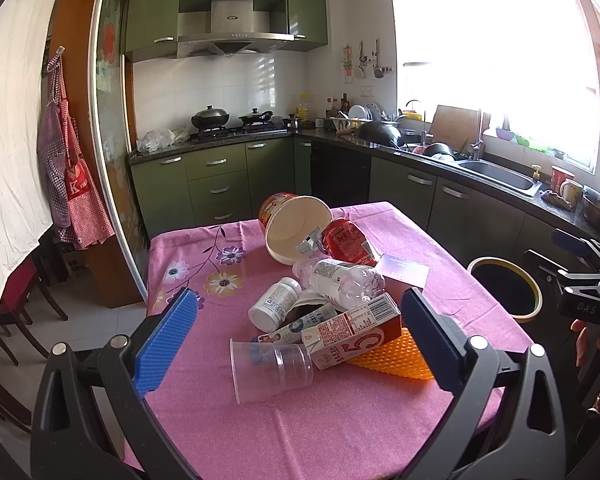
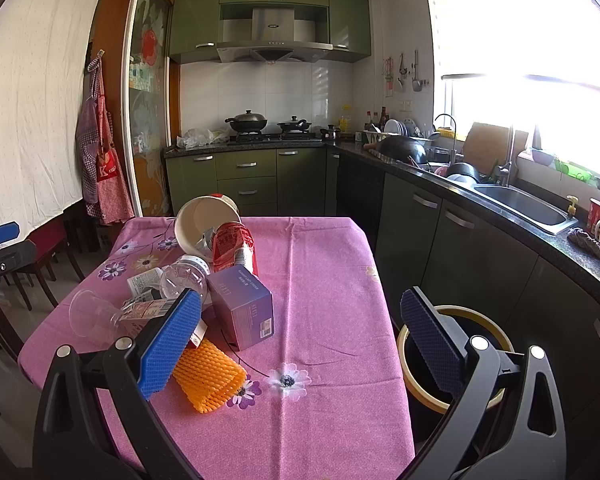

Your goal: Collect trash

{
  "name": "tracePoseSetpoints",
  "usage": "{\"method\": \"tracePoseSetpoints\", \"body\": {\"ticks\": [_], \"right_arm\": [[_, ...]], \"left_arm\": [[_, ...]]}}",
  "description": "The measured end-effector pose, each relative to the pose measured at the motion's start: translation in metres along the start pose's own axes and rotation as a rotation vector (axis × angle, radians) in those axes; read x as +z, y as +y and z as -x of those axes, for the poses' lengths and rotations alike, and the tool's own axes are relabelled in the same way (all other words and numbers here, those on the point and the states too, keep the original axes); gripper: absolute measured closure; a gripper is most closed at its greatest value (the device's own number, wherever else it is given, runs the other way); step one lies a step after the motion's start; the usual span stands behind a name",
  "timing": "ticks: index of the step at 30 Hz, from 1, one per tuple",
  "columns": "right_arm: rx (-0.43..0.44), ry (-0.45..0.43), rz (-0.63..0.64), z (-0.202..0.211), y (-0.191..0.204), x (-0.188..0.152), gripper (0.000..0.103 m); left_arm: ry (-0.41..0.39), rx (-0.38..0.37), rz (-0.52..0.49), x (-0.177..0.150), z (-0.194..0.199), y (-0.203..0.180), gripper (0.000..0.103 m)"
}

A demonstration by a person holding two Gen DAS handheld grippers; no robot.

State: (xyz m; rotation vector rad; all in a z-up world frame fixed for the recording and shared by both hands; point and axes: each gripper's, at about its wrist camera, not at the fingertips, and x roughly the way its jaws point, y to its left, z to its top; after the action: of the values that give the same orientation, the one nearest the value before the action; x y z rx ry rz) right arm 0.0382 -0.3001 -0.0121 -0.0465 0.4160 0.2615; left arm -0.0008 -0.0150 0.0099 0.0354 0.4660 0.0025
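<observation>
A heap of trash lies on the pink-clothed table [image 1: 340,420]: a tipped paper noodle bowl [image 1: 296,228], a red packet [image 1: 348,240], a clear plastic bottle [image 1: 340,280], a white pill bottle [image 1: 276,304], a milk carton [image 1: 352,328], a clear cup [image 1: 272,368], an orange foam net [image 1: 392,356] and a purple box [image 1: 404,270]. My left gripper [image 1: 298,300] hovers open before the heap, holding nothing. My right gripper [image 2: 300,300] is open and empty, between the purple box [image 2: 242,306] and the yellow-rimmed bin [image 2: 402,356] beside the table's right edge.
A dark kitchen counter with a sink [image 2: 528,204] runs along the right, close behind the bin. Wooden chairs [image 1: 20,312] stand left of the table. Green cabinets and a stove [image 1: 236,130] fill the back wall. Aprons [image 1: 72,184] hang at the left.
</observation>
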Motion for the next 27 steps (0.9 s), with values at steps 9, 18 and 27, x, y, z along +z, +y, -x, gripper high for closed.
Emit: {"method": "tracePoseSetpoints", "body": {"ticks": [9,18,27], "right_arm": [[0.001,0.005,-0.003,-0.002,0.001,-0.002,0.004],[0.045,0.036,-0.009,-0.022,-0.002,0.006,0.004],[0.178,0.040,0.076,-0.097,0.013,0.070,0.004]], "left_arm": [[0.004,-0.002,-0.010,0.000,-0.001,-0.002,0.006],[0.032,0.000,-0.011,0.005,-0.021,0.006,0.006],[0.076,0.045,0.024,0.038,-0.095,0.052,0.006]]}}
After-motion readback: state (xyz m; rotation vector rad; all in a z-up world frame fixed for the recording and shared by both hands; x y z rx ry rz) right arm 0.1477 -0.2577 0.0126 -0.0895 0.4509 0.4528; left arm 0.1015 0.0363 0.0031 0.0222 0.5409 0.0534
